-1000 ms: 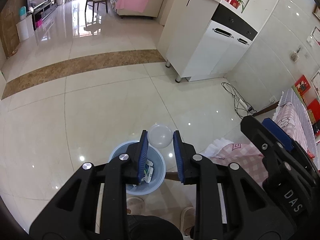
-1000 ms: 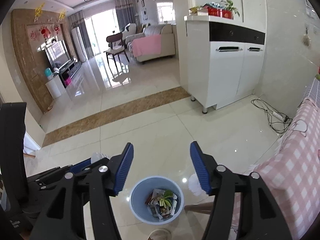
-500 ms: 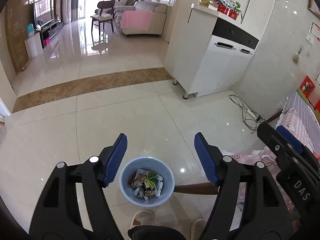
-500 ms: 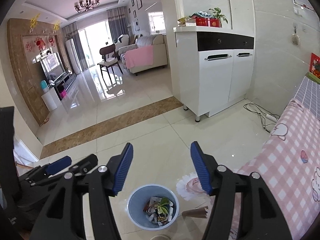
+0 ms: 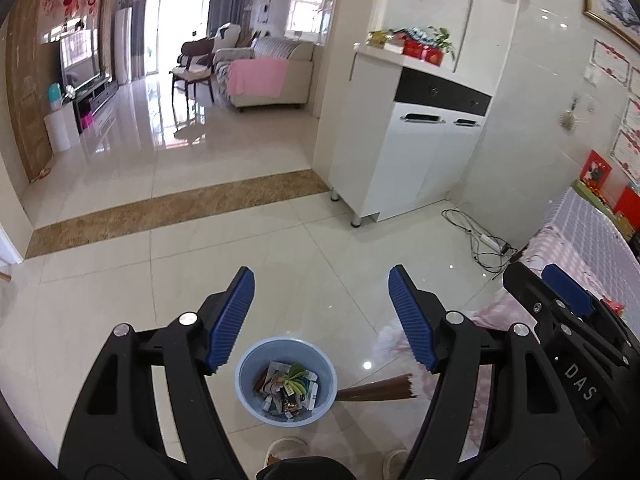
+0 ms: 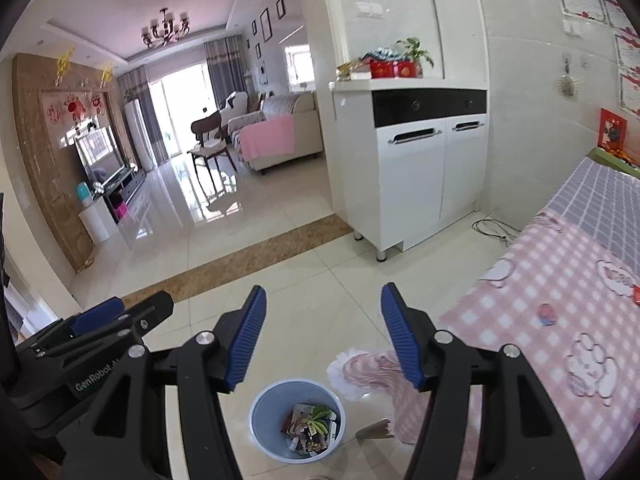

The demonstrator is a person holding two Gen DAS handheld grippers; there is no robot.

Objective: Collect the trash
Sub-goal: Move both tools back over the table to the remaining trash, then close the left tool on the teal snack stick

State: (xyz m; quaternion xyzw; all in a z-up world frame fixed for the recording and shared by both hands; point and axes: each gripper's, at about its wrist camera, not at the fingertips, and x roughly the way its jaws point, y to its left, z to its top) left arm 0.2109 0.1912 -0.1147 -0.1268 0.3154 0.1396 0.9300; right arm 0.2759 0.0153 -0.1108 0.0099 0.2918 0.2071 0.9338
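Both grippers hanging wide open, empty — bin sitting lower in view than before.
Left gripper and right gripper hovering over blue trash bin at 6 o'clock on glossy tile floor; white cabinet at 2 o'clock.

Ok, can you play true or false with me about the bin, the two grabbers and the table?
1. The blue bin on the floor has trash in it. True.
2. The left gripper is squeezing a wrapper. False: its fingers are spread apart with nothing between them.
3. The right gripper is open and holds nothing. True.
4. The table is covered with a plain green cloth. False: the tablecloth is pink and white checks, with a grey part further back.
5. The white cabinet has its doors wide open. False: both doors are closed.
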